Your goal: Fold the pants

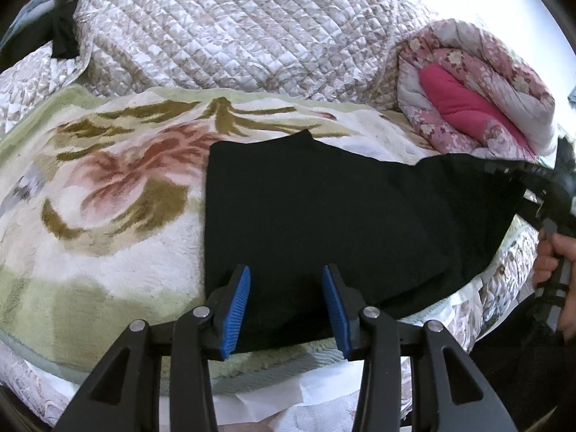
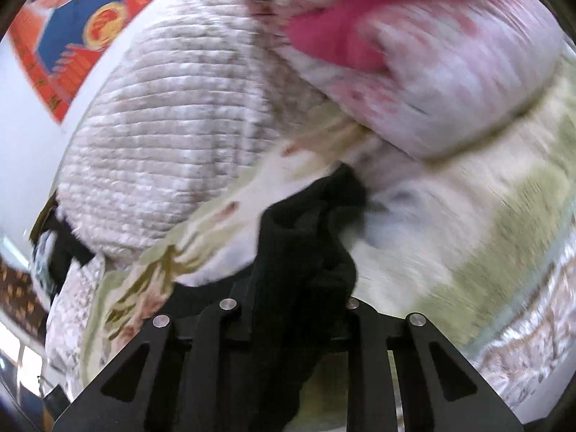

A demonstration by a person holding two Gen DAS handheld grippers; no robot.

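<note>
Black pants (image 1: 324,212) lie folded on a floral blanket (image 1: 108,187) on the bed. My left gripper (image 1: 286,280) is open, its blue pads (image 1: 237,306) spread just above the near edge of the pants. My right gripper (image 1: 511,176) shows at the right in the left wrist view, lifting the right end of the pants. In the right wrist view it (image 2: 298,277) is shut on bunched black fabric (image 2: 302,237); the fingertips are hidden by the cloth. That view is motion-blurred.
A quilted beige bedspread (image 1: 234,28) heaps up behind the blanket. A rolled pink floral quilt (image 1: 475,97) lies at the back right. A dark garment (image 1: 61,36) sits at the far left. A red and blue poster (image 2: 72,28) hangs on the wall.
</note>
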